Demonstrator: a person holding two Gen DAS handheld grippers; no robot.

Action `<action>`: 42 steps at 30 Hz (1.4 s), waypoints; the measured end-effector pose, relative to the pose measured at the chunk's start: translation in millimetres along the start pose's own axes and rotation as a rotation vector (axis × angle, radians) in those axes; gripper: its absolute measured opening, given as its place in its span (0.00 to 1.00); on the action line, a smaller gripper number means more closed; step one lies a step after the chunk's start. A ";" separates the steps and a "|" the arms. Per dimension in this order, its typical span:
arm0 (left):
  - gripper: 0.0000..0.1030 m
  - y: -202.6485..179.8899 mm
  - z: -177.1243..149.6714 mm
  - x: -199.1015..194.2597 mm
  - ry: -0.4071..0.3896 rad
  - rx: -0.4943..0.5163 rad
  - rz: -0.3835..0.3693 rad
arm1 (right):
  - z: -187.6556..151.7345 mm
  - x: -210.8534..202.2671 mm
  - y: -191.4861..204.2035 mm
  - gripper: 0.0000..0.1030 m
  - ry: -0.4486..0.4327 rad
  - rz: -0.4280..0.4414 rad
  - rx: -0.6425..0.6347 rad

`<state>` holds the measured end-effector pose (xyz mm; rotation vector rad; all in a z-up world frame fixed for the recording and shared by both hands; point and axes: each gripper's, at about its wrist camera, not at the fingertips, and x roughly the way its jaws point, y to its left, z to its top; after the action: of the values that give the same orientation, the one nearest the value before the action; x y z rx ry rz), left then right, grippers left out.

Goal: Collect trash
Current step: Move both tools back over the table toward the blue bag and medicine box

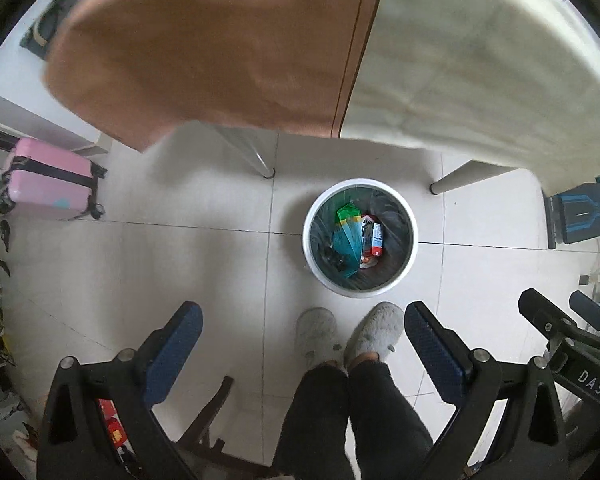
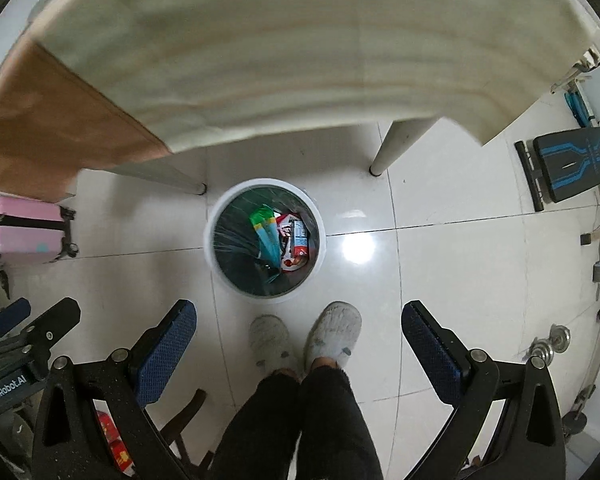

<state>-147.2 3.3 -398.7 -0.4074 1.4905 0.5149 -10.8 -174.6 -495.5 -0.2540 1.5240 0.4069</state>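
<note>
A round white trash bin [image 1: 413,222] with a dark liner stands on the tiled floor below both grippers; in the right wrist view it [image 2: 210,236] sits left of centre. Inside lie a green-and-teal wrapper [image 1: 347,232] [image 2: 266,228] and a red-and-white carton [image 1: 374,240] [image 2: 298,240]. My left gripper [image 1: 302,320] is open and empty, held high above the floor. My right gripper [image 2: 298,318] is open and empty too, at the same height. The right gripper's body [image 1: 568,336] shows at the left view's right edge.
A table with a cream cloth [image 2: 300,48] and a brown cloth [image 1: 204,40] overhangs the bin; its legs [image 2: 396,148] stand beside it. The person's slippered feet [image 2: 332,336] are just before the bin. A pink suitcase [image 1: 48,178] is left, a black-and-blue bench [image 2: 572,164] right.
</note>
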 end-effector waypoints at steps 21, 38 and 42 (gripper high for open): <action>1.00 -24.7 173.8 -209.6 -0.340 -0.024 0.033 | 181.8 -242.7 -22.6 1.00 -0.228 0.195 0.120; 0.99 -161.2 478.0 -106.0 -0.053 -0.231 -0.045 | 592.1 -120.4 -73.7 1.00 -0.023 -0.140 -0.443; 0.99 -174.9 501.1 -76.9 -0.010 -0.245 -0.041 | 628.3 -84.0 -57.2 1.00 0.014 -0.182 -0.634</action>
<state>365.6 131.4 -307.9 -0.6250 1.4111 0.6681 585.7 21.8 -392.2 -0.8849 1.3353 0.7365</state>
